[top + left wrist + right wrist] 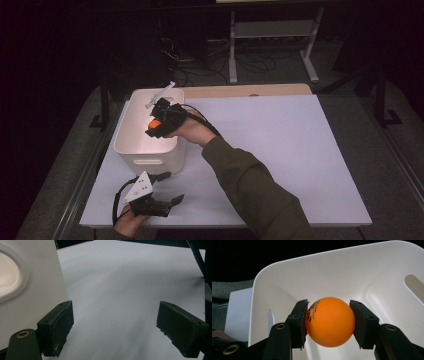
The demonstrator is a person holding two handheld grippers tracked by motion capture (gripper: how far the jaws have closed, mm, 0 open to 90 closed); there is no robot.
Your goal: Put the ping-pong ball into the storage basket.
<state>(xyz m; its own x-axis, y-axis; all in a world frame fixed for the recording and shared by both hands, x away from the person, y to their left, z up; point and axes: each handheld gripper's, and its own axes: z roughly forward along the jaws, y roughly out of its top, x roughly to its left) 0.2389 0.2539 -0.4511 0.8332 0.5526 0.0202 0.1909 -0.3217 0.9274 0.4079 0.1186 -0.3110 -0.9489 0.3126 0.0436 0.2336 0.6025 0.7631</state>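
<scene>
R gripper [156, 126] is clamped on the orange ball [330, 322], both pads pressing its sides at about mid-height, so the grip looks centred. Ball hangs over the open white bin [131, 150], inside its rim, not yet down at the floor. Bin sits by the table's [280, 150] left edge, toward the far-left corner. L gripper [165, 200] rests near the table's front-left corner, just in front of the bin; jaws wide apart w/ nothing between them, one pad [56, 327] close beside the bin wall.

Step in hand, as I read it: drop the ball into the bin. To do it well: lower further before letting go, since a light ball like this likely bounces off hard plastic. Keep it toward the bin's middle, away from the walls and handle slot [415, 286]. Open the jaws evenly and slowly so neither pad flicks it sideways. Lift straight up after, clear of the rim. L gripper could steady the bin wall if it slides.
</scene>
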